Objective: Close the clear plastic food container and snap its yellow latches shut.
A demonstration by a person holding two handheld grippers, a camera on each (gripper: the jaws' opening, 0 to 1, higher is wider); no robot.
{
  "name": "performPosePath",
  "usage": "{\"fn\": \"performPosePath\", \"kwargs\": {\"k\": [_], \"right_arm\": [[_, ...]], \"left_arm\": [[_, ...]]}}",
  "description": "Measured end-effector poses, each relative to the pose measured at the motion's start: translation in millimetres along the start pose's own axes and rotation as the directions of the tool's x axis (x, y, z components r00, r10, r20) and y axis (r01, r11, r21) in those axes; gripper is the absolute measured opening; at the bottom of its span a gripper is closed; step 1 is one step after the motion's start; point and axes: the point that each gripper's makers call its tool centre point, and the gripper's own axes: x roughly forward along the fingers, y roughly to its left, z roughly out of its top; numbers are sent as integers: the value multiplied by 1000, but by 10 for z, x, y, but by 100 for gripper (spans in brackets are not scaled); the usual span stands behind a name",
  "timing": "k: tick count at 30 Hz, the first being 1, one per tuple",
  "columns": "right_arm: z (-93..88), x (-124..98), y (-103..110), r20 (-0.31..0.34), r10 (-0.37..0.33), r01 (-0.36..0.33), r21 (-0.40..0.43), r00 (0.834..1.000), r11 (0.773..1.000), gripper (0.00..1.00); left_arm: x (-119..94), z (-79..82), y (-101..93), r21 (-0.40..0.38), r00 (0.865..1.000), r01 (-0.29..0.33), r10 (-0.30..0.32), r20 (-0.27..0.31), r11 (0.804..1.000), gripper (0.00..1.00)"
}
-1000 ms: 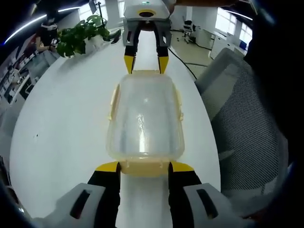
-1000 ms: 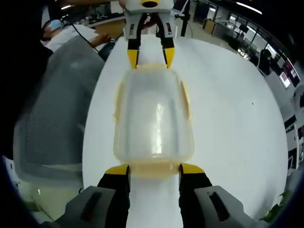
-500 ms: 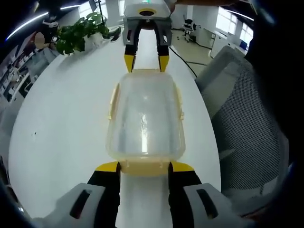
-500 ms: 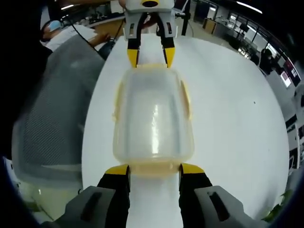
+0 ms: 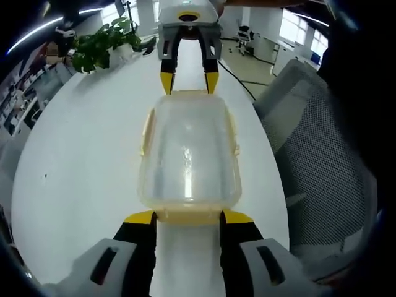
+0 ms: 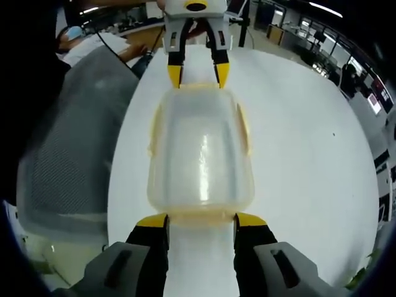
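Here, in the left gripper view, we see our left gripper [image 5: 185, 218] with its two yellow-tipped jaws spread apart at six o'clock, one on each side of the near yellow latch [image 5: 187, 217] at the short end of the clear plastic food container [image 5: 189, 154]. The tips sit right at that end; we cannot tell whether they press it. The container lies lid-on along the white table [image 5: 80, 154], long axis running toward twelve o'clock. At its far end the right gripper [image 5: 189, 82] faces us, jaws likewise parted at the far short edge. A potted plant [image 5: 102, 48] stands at eleven o'clock, a mesh chair [image 5: 322, 154] at three o'clock.

In the right gripper view the right gripper [image 6: 201, 220] is spread the same way at six o'clock against the container [image 6: 200, 154], with the left gripper [image 6: 198, 75] opposite at twelve o'clock. Side latches [image 6: 244, 127] lie along the long edges.
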Motion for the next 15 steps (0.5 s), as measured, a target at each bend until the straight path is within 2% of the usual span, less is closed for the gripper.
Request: {"fn": "performPosePath", "kwargs": {"k": [5, 10, 13, 15], "right_arm": [[-78, -23, -3, -20, -4, 4, 12, 1000, 1000, 41], [-41, -79, -7, 22, -14, 13, 71, 1000, 997, 41], [-3, -111, 53, 63, -1, -9, 161, 998, 987, 40], [-26, -133, 29, 64, -25, 13, 179, 998, 984, 40]], "left_arm": [[-14, -49, 41, -26, 1000, -25, 24, -15, 999, 47], [-51, -26, 47, -58, 999, -35, 35, 2, 998, 45], [-69, -9, 8, -62, 999, -33, 33, 4, 998, 45], [-82, 6, -12, -63, 999, -39, 39, 7, 997, 45]]}}
